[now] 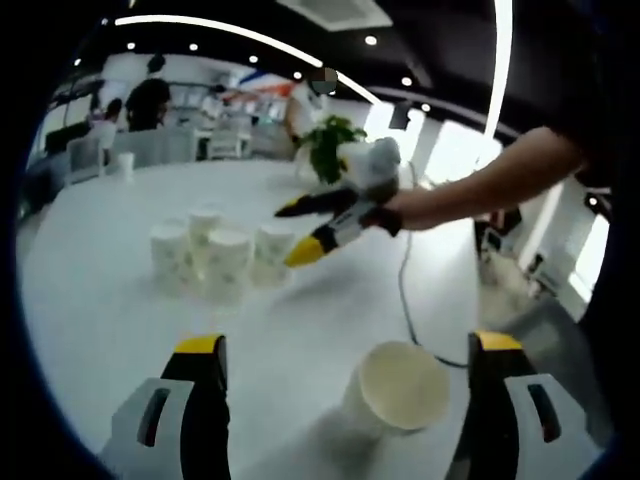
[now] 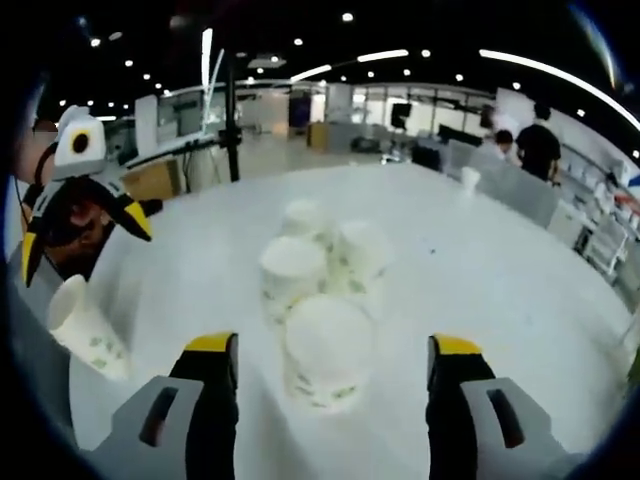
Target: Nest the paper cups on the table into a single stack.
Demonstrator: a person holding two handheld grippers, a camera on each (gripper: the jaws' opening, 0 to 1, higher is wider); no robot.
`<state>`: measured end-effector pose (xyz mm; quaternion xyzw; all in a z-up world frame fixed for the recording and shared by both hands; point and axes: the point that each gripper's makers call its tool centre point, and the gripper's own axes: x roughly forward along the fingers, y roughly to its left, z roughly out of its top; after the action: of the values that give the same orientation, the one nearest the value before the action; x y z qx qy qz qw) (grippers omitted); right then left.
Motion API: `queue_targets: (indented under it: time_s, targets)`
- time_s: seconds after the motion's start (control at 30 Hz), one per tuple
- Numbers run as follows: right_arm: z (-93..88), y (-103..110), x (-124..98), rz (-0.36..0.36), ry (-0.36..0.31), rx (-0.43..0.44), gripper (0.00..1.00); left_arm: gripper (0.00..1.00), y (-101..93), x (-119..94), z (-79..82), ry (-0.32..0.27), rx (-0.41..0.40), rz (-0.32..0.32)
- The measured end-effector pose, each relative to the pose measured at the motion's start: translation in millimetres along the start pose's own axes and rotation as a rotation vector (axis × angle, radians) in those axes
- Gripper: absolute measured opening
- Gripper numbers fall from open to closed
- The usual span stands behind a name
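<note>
It is a big open office hall with a dark ceiling strung with long strip lights and small spots, rows of desks and glass at the far side, and a few people standing well back. Most of the near space is taken by a broad white counter (image 1: 100, 300), smooth and a little glossy, with a thin dark cable (image 1: 404, 290) trailing across it towards the edge and a green potted plant (image 1: 325, 145) at its far side. Near the middle of the counter stands a tight cluster of paper cups (image 2: 320, 270), white with a faint green print, upright and touching or nearly touching one another. One lone paper cup (image 1: 400, 392) stands apart from that group, mouth up, near the left hand-held gripper (image 1: 345, 365), whose yellow-tipped jaws are spread wide with nothing between them; the cup sits towards the right jaw. The right hand-held gripper (image 2: 332, 360) is likewise spread wide and grips nothing, poised over the counter just short of the cluster, the nearest cup lying between the lines of its jaws.
</note>
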<state>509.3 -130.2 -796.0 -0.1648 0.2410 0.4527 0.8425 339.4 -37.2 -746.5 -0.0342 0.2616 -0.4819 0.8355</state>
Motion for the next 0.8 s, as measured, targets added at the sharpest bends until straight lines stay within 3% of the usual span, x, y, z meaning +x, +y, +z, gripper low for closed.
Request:
queue_targets:
  time_s: [0.4,0.8]
  targets:
    - [4.9,11.0,8.6,0.045,0.007,-0.024,0.56,0.99,3.0,-5.1,-2.5,-0.005,-0.013,0.015]
    - [4.0,9.7,8.8,0.045,0.018,-0.048,0.37,0.99,2.4,-8.7,-10.5,0.004,-0.028,0.024]
